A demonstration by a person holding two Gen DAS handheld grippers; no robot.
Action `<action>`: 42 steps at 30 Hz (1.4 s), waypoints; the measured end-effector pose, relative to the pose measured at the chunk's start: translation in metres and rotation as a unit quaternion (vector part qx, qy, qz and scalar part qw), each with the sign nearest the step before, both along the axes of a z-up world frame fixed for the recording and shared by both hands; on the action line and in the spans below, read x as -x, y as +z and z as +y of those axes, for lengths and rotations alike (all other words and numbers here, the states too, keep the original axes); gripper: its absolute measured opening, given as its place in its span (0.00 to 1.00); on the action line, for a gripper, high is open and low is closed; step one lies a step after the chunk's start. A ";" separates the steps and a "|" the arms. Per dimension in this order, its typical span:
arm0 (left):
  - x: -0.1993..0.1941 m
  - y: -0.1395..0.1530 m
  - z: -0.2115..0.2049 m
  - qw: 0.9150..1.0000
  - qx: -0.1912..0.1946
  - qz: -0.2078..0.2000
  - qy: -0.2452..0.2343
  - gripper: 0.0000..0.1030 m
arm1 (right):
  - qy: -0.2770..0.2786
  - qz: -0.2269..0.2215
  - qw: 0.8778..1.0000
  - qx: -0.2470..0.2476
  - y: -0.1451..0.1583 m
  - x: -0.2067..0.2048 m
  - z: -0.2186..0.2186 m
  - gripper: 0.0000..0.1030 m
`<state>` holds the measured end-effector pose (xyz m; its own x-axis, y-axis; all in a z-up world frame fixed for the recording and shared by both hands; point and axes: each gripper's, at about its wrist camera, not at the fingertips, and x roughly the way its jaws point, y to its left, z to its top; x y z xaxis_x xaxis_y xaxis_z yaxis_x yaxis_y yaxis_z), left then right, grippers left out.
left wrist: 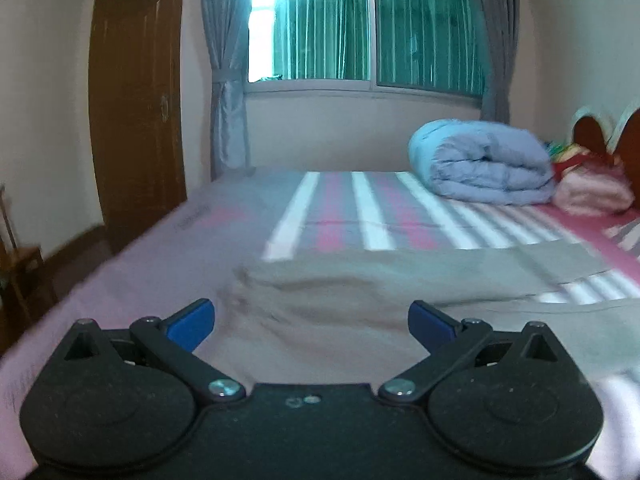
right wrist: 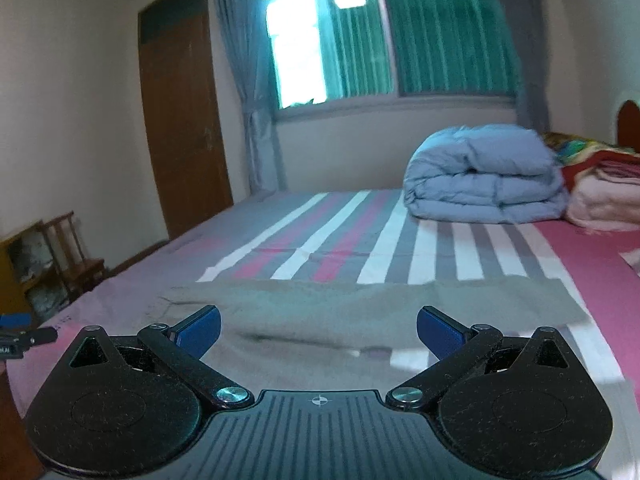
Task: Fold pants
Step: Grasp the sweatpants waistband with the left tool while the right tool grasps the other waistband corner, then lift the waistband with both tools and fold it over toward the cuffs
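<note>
dim room — window [left wrist: 360,28] glare | motion blur | fisheye edges dark, bent

A folded blue duvet [left wrist: 482,162] is sitting at the far end of the striped bed [left wrist: 352,216], pink bedding [left wrist: 592,196] piling up beside it. Grey curtains [left wrist: 226,80] are framing the window [left wrist: 368,28]; a wooden door [left wrist: 136,108] is standing left.

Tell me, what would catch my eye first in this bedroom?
Probably the grey-beige pants spread flat across the near part of the striped bed sheet, just ahead of both open grippers' blue-tipped fingers. Next, the folded pale blue quilt at the bed's far right, below the green-curtained window.
</note>
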<state>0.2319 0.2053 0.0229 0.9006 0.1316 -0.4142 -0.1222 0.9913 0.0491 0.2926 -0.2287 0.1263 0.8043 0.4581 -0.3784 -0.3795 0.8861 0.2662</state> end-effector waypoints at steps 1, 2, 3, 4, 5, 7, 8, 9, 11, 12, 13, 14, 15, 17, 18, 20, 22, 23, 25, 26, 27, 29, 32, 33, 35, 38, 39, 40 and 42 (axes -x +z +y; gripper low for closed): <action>-0.023 -0.005 0.013 1.000 -0.012 0.007 -0.002 0.94 | -0.002 0.001 1.000 -0.001 -0.001 -0.022 0.003 1.00; -0.045 -0.009 0.028 1.000 -0.015 0.015 -0.002 0.94 | 0.000 0.001 1.000 0.001 -0.003 -0.044 0.008 1.00; -0.071 -0.015 0.046 1.000 -0.012 0.027 -0.007 0.94 | 0.001 0.003 1.000 0.003 -0.007 -0.066 0.015 1.00; -0.095 -0.021 0.061 0.999 -0.004 0.039 -0.015 0.94 | 0.002 0.007 1.000 0.009 -0.011 -0.088 0.025 1.00; -0.119 -0.029 0.074 0.998 0.007 0.052 -0.020 0.94 | 0.008 0.011 1.000 0.016 -0.017 -0.110 0.036 1.00; -0.160 -0.048 0.095 0.996 0.025 0.083 -0.035 0.89 | 0.025 0.014 0.999 0.028 -0.032 -0.151 0.059 1.00; -0.184 -0.059 0.107 0.994 0.031 0.101 -0.041 0.82 | 0.032 0.016 0.999 0.035 -0.040 -0.170 0.071 1.00; -0.201 -0.070 0.116 0.992 0.038 0.114 -0.045 0.73 | 0.043 0.021 0.998 0.045 -0.051 -0.190 0.085 0.96; -0.238 -0.091 0.138 0.987 0.062 0.138 -0.045 0.68 | 0.070 0.035 0.995 0.061 -0.075 -0.222 0.112 0.72; -0.251 -0.100 0.145 0.987 0.067 0.142 -0.045 0.66 | 0.081 0.044 0.993 0.071 -0.088 -0.238 0.124 0.61; -0.263 -0.107 0.152 0.985 0.072 0.148 -0.051 0.66 | 0.092 0.052 0.991 0.078 -0.102 -0.255 0.136 0.61; -0.272 -0.114 0.157 0.983 0.077 0.158 -0.055 0.65 | 0.103 0.056 0.990 0.079 -0.113 -0.268 0.145 0.61; -0.282 -0.120 0.161 0.980 0.084 0.166 -0.064 0.64 | 0.111 0.056 0.989 0.085 -0.124 -0.280 0.153 0.61; -0.301 -0.131 0.168 0.976 0.087 0.183 -0.080 0.63 | 0.131 0.058 0.985 0.093 -0.145 -0.306 0.167 0.61; -0.308 -0.136 0.170 0.973 0.092 0.189 -0.092 0.63 | 0.140 0.063 0.984 0.094 -0.153 -0.319 0.173 0.61; -0.323 -0.142 0.173 0.970 0.098 0.194 -0.107 0.63 | 0.153 0.065 0.980 0.107 -0.167 -0.340 0.184 0.61; -0.332 -0.145 0.174 0.968 0.113 0.190 -0.123 0.63 | 0.172 0.069 0.976 0.116 -0.180 -0.358 0.192 0.61; -0.336 -0.146 0.173 0.966 0.120 0.188 -0.132 0.63 | 0.177 0.069 0.974 0.126 -0.184 -0.364 0.196 0.61; -0.345 -0.148 0.173 0.962 0.127 0.189 -0.150 0.63 | 0.193 0.075 0.968 0.145 -0.193 -0.379 0.202 0.61; -0.350 -0.149 0.171 0.960 0.130 0.191 -0.156 0.63 | 0.201 0.080 0.963 0.158 -0.197 -0.386 0.202 0.61; -0.354 -0.150 0.173 0.958 0.135 0.194 -0.162 0.63 | 0.214 0.094 0.958 0.164 -0.198 -0.388 0.204 0.61; -0.357 -0.151 0.176 0.956 0.141 0.194 -0.168 0.61 | 0.244 0.112 0.950 0.161 -0.202 -0.397 0.200 0.61; -0.361 -0.150 0.174 0.958 0.135 0.187 -0.172 0.35 | 0.267 0.122 0.941 0.165 -0.208 -0.403 0.197 0.47; -0.361 -0.148 0.175 0.959 0.139 0.180 -0.169 0.28 | 0.276 0.124 0.939 0.163 -0.208 -0.403 0.197 0.18; -0.353 -0.139 0.170 0.967 0.124 0.152 -0.166 0.21 | 0.269 0.123 0.942 0.161 -0.204 -0.401 0.194 0.09; -0.327 -0.113 0.166 0.975 0.108 0.086 -0.177 0.18 | 0.252 0.094 0.950 0.156 -0.177 -0.377 0.188 0.08; -0.315 -0.101 0.163 0.976 0.093 0.067 -0.183 0.18 | 0.248 0.084 0.954 0.146 -0.162 -0.366 0.182 0.08; -0.304 -0.091 0.161 0.977 0.086 0.054 -0.189 0.18 | 0.246 0.072 0.956 0.142 -0.148 -0.354 0.179 0.08; -0.279 -0.070 0.157 0.976 0.074 0.034 -0.201 0.18 | 0.244 0.046 0.957 0.146 -0.121 -0.327 0.168 0.08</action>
<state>0.5112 0.3626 -0.0466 0.8375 -0.2922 -0.4617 0.2759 0.9555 -0.1043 0.6194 -0.0606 0.0052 0.4775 0.6348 -0.6075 -0.7547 0.6504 0.0864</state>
